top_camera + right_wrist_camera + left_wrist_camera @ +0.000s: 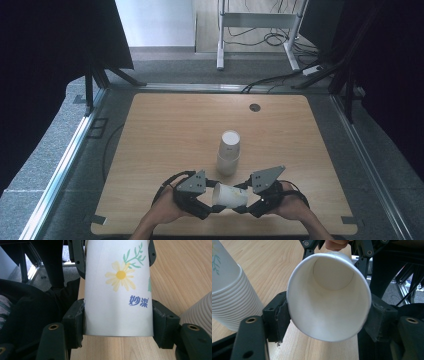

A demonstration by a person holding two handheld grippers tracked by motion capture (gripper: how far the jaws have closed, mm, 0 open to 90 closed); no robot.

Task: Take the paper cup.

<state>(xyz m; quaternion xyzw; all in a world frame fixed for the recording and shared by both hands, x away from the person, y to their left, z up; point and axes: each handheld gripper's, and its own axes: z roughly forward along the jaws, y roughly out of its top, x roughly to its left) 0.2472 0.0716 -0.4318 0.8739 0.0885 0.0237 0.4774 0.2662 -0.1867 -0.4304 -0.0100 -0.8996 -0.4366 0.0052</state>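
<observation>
White paper cup with a daisy print [230, 195] lies sideways, clamped between both sets of jaws: left gripper [207, 206] squeezing its rim, right gripper [248, 205] its base end.

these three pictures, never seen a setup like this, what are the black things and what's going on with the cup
A person sits at a wooden table and holds a two-jaw tool in each hand. The high view looks down from above: the left tool and right tool meet at one paper cup lying on its side. The other two pictures come from cameras riding on the tools. The left tool's camera looks into the cup's open mouth, with black pads on both sides of the rim. The right tool's camera sees the cup's base end and flower print, clamped between its jaws. A stack of cups stands upside down just beyond.
</observation>
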